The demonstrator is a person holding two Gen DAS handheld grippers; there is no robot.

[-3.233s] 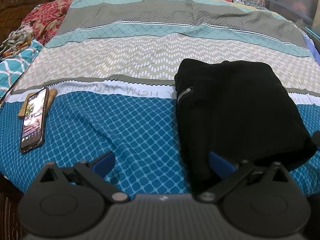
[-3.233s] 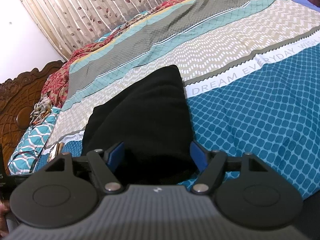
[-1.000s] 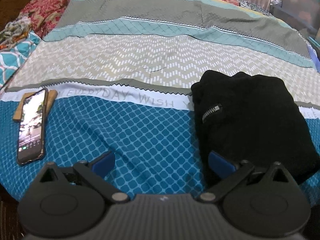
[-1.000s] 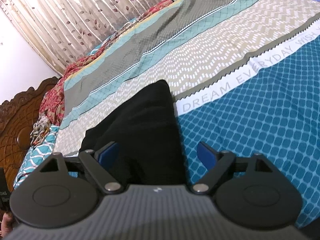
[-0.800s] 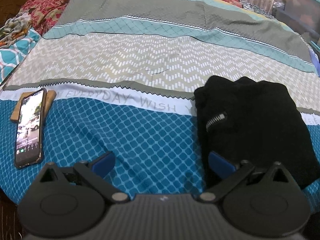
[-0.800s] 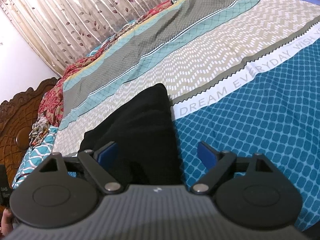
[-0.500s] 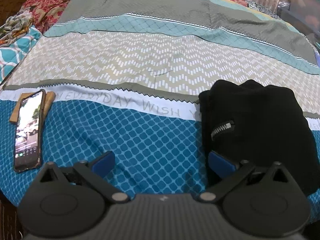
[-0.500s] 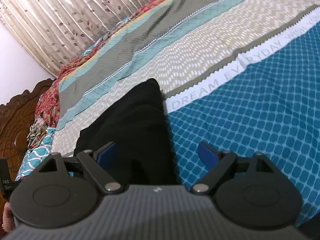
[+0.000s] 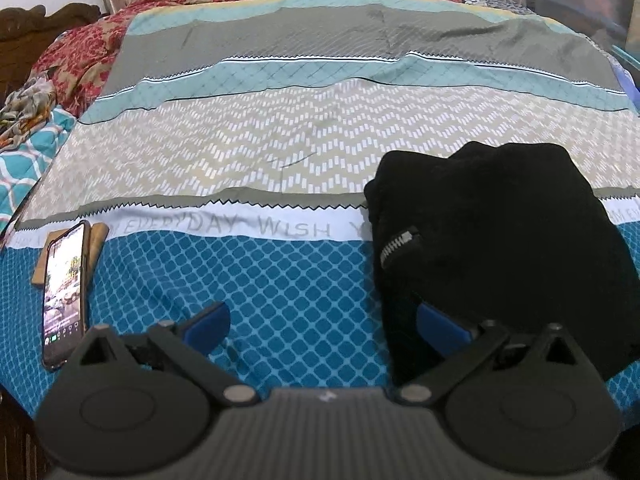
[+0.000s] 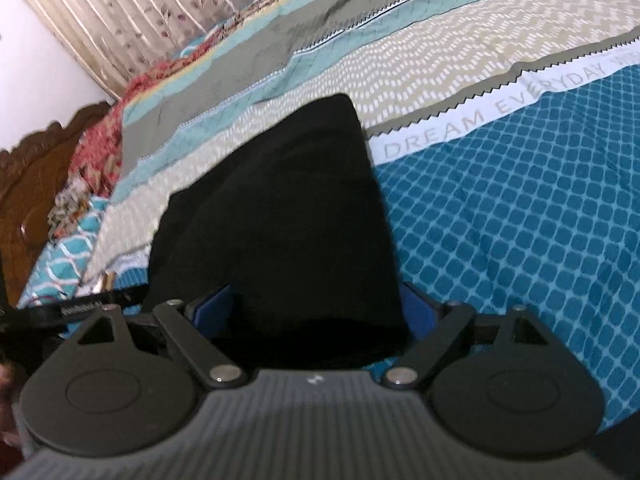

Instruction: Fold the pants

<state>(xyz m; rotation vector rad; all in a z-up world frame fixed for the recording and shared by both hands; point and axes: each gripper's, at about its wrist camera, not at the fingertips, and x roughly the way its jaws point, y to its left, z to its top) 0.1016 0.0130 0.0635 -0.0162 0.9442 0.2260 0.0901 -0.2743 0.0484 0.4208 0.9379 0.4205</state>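
The black pants (image 9: 492, 240) lie folded into a compact bundle on the patterned bedspread (image 9: 280, 160), a silver zipper showing at their left side. My left gripper (image 9: 324, 324) is open; its left finger hangs over the blue quilt, its right finger is at the bundle's near-left edge. In the right wrist view the same pants (image 10: 288, 220) fill the middle. My right gripper (image 10: 316, 308) is open, its two blue pads straddling the bundle's near end.
A smartphone (image 9: 66, 284) with a lit screen lies on a wooden piece at the bed's left edge. A wooden headboard (image 10: 28, 200) and red floral bedding (image 9: 84, 48) are at the far left. Curtains (image 10: 160, 4) hang behind the bed.
The right gripper has moved in over the bundle's near end, its fingers a little closer together. The left gripper shifted slightly nearer the bundle's left edge. Both stay open.
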